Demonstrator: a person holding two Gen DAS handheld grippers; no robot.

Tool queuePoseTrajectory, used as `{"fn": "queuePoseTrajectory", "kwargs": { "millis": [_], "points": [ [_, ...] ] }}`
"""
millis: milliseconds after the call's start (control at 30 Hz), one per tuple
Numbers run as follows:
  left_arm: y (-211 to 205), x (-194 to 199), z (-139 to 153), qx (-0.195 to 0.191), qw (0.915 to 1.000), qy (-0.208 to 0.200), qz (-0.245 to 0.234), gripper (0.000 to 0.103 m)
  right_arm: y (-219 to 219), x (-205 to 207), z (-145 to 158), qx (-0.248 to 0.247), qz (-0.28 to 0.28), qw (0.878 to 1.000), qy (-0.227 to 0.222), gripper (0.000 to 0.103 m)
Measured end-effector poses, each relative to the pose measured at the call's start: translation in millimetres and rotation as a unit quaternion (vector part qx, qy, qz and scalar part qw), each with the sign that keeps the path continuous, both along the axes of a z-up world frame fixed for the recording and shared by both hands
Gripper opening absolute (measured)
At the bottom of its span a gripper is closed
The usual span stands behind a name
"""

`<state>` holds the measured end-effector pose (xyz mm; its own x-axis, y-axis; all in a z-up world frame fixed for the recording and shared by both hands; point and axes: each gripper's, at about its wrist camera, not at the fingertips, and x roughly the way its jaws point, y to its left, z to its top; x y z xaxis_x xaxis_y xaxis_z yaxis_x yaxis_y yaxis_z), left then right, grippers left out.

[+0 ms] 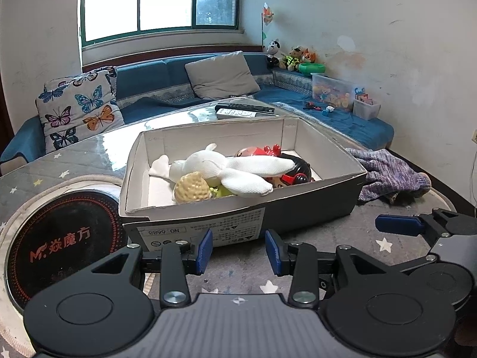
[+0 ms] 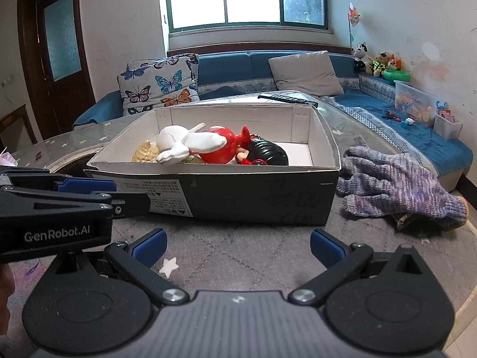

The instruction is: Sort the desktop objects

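Nearest the camera, the left gripper [image 1: 238, 252] hangs over the grey star-patterned desk [image 1: 238, 274], its blue pads apart with nothing between them. Beside it the right gripper [image 2: 237, 249] is spread wide and also empty. Just beyond both sits an open cardboard box [image 2: 256, 194] holding a white plush toy [image 1: 226, 168], a yellow ball [image 1: 190, 186], a red toy [image 2: 220, 144] and a black toy [image 2: 268, 152]. A purple knitted glove [image 2: 396, 183] lies on the desk right of the box. Two remotes [image 1: 244, 111] lie on the far side.
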<state>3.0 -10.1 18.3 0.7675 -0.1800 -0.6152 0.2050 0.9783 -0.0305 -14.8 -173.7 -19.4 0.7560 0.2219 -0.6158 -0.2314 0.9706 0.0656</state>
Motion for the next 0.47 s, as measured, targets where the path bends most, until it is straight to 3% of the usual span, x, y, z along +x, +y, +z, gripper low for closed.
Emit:
{"fn": "queuePoseTrajectory", "kwargs": {
  "millis": [467],
  "points": [
    [-0.6,0.8,1.8,-0.003,0.9999,-0.014,0.005,0.041,-0.1,0.9,-1.8,-0.006,-0.003,1.0,-0.003,0.103]
  ]
}}
